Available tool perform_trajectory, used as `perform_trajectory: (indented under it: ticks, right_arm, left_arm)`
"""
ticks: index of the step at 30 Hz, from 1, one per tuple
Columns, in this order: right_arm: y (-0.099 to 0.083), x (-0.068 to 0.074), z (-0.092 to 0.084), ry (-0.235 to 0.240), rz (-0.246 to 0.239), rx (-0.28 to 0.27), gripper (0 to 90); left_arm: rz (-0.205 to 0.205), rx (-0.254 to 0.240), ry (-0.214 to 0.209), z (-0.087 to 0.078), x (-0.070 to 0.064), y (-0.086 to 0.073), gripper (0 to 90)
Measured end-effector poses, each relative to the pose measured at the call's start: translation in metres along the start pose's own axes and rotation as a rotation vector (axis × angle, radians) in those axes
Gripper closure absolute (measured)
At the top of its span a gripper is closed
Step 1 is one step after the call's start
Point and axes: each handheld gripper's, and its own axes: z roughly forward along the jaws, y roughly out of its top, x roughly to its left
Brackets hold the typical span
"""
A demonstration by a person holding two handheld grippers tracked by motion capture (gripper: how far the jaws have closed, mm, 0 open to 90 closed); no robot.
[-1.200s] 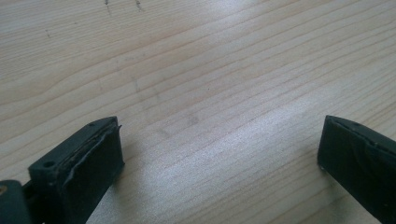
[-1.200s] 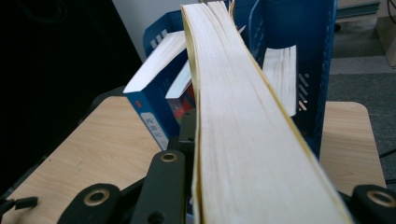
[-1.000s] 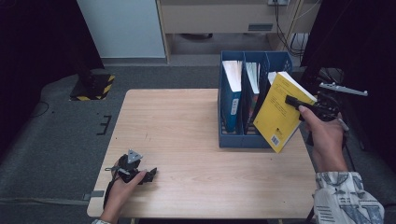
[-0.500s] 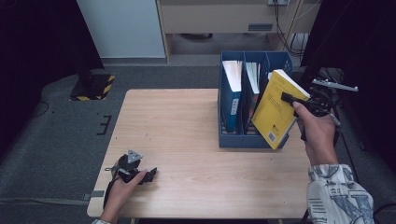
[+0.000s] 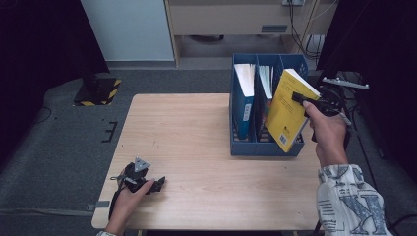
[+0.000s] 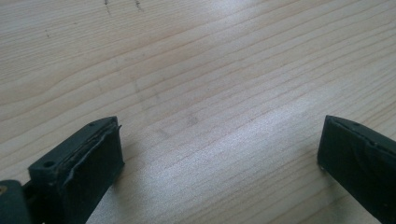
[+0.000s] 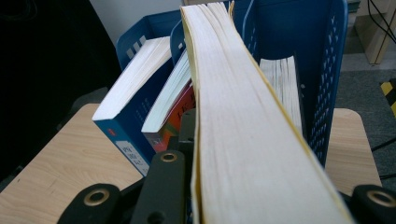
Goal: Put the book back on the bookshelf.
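A thick yellow book (image 5: 286, 112) hangs tilted over the front right of a blue file rack (image 5: 241, 146), with my right gripper (image 5: 301, 98) shut on its upper edge. In the right gripper view the book's pale page block (image 7: 243, 130) runs up between the jaws of the right gripper (image 7: 266, 196), toward the rack's right slot (image 7: 322, 70). A blue book (image 5: 244, 93) stands in the left slot and another book (image 5: 265, 81) in the middle one. My left gripper (image 5: 158, 185) lies on the table near its front left corner, open, with bare wood (image 6: 219, 93) between its jaws.
The wooden table (image 5: 187, 128) has free room across its left and middle. A cabinet and cables stand behind the rack. Dark floor surrounds the table, with a black and yellow striped base (image 5: 98, 92) at the far left.
My right hand has carried the yellow book a little to the left and farther back, closer over the rack. The left hand and its gripper have stayed where they were.
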Motion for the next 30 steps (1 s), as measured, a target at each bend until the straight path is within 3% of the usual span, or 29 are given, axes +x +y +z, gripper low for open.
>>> perform_trajectory:
  ticks: [13, 19, 30]
  right_arm:
    - [0.008, 0.008, 0.014, -0.026, -0.008, -0.004, 74.9]
    - [0.012, 0.014, 0.023, -0.047, -0.035, -0.008, 74.9]
    - [0.016, 0.021, 0.037, -0.078, -0.028, -0.027, 74.9]
  left_arm:
    - [-0.002, -0.002, -0.001, 0.001, 0.0, 0.0, 0.0]
    - [-0.002, -0.002, -0.002, 0.001, 0.0, 0.0, 0.0]
    - [-0.003, -0.004, -0.003, 0.001, -0.001, 0.0, 0.0]
